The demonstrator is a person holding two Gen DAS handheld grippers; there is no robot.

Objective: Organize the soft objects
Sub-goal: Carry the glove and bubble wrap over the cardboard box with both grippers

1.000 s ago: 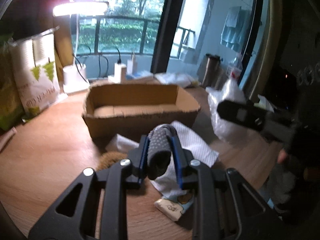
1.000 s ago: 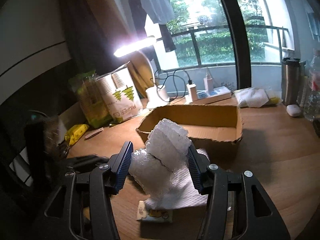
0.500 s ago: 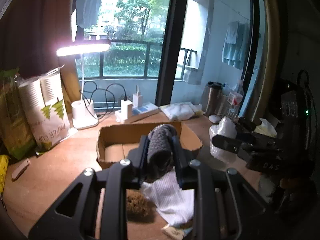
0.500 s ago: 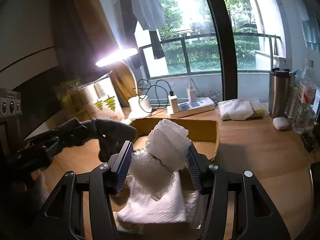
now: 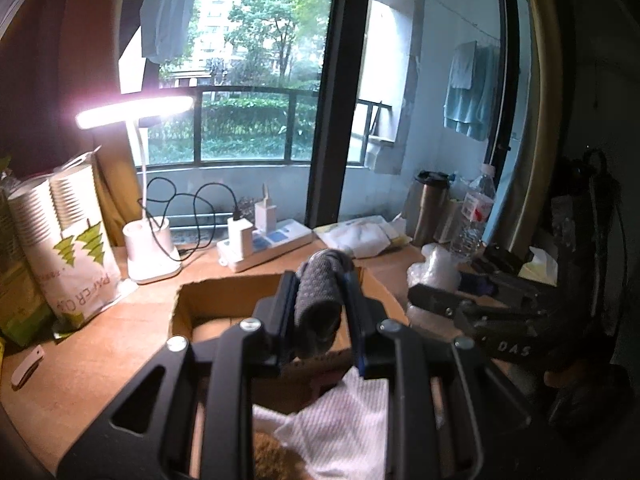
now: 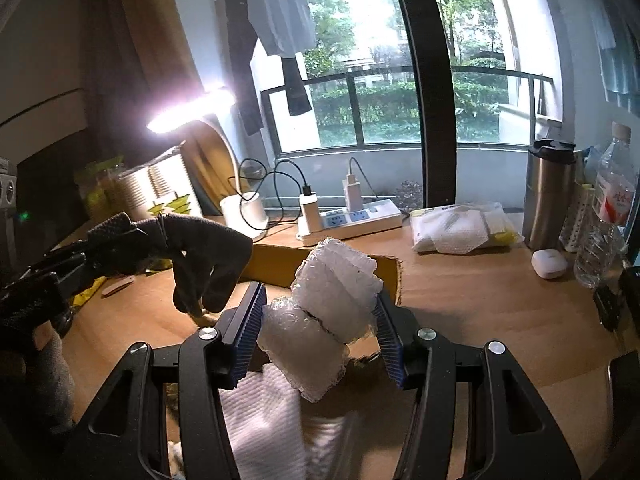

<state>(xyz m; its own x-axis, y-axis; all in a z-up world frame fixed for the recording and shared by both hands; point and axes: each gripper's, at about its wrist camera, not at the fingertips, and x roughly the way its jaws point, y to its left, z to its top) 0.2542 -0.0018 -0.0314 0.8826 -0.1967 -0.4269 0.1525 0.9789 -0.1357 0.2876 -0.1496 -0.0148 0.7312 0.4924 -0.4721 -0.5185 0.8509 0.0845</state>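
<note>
My left gripper [image 5: 318,300] is shut on a grey textured cloth [image 5: 320,300] and holds it above the open cardboard box [image 5: 192,300]. In the right wrist view the grey cloth [image 6: 208,256] hangs from that gripper at the left, over the box [image 6: 280,260]. My right gripper [image 6: 318,320] is shut on a wad of clear bubble wrap [image 6: 324,312], held above the box's near right end. It also shows in the left wrist view [image 5: 434,276]. A white cloth [image 5: 344,420] and a brown sponge [image 5: 276,460] lie on the table in front of the box.
A lit desk lamp [image 5: 148,248], a power strip with chargers [image 5: 264,244] and a paper-cup pack [image 5: 68,248] stand behind the box. A steel tumbler [image 6: 548,196], a water bottle [image 6: 604,216], a white earbud case [image 6: 550,264] and a bagged white cloth [image 6: 460,228] sit at the right.
Both grippers have risen and moved forward toward the box with their loads. The grey cloth now hangs over the box and the bubble wrap is nearer its right end.
</note>
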